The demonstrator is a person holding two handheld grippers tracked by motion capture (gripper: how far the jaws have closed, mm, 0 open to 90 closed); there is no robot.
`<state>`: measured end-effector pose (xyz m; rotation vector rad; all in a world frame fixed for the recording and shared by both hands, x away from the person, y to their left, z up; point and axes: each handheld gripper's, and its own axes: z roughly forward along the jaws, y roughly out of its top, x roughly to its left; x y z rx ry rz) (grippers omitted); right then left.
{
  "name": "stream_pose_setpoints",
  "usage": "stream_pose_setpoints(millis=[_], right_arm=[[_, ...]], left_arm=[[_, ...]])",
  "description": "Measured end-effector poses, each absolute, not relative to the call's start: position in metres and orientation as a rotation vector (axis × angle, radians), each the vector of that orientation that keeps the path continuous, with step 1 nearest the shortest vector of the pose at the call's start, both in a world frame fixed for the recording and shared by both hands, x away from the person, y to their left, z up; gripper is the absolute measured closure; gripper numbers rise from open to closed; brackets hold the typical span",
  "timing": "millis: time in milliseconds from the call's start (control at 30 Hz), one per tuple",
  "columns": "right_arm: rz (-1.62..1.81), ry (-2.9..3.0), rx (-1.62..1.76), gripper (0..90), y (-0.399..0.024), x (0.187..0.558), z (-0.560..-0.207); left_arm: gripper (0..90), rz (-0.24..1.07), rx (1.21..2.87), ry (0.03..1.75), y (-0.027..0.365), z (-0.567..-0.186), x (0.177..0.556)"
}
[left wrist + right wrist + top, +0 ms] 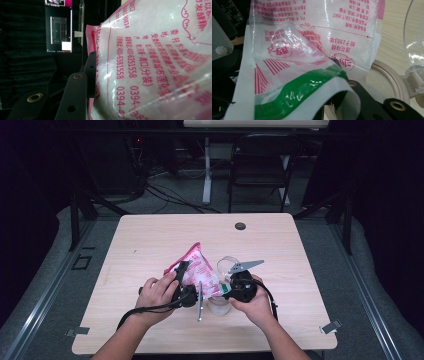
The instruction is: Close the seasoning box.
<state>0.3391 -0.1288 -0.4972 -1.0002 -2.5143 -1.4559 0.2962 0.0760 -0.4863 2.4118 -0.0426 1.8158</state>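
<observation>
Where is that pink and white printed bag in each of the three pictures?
High view: the bag sits mid-table, between the two hands.
Left gripper view: the bag covers the right two thirds, against the black jaws.
Right gripper view: the bag spans the upper middle, its green-edged corner lowest.
Shared landmark: the bag's pink lettering.

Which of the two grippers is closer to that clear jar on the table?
Right. The right gripper sits right beside the clear jar, pinching the bag's corner over it. The left gripper holds the pink bag farther left.
</observation>
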Motion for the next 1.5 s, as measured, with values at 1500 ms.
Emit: stream_pose_setpoints(millis=[1500], right_arm=[[-1.467,-2.517,-0.999,90.0,-0.1278,0.3380,-0.4965]], left_arm=[[65.4,1.898,2.363,-0.120,0.0725,-0.4822,0.2903]])
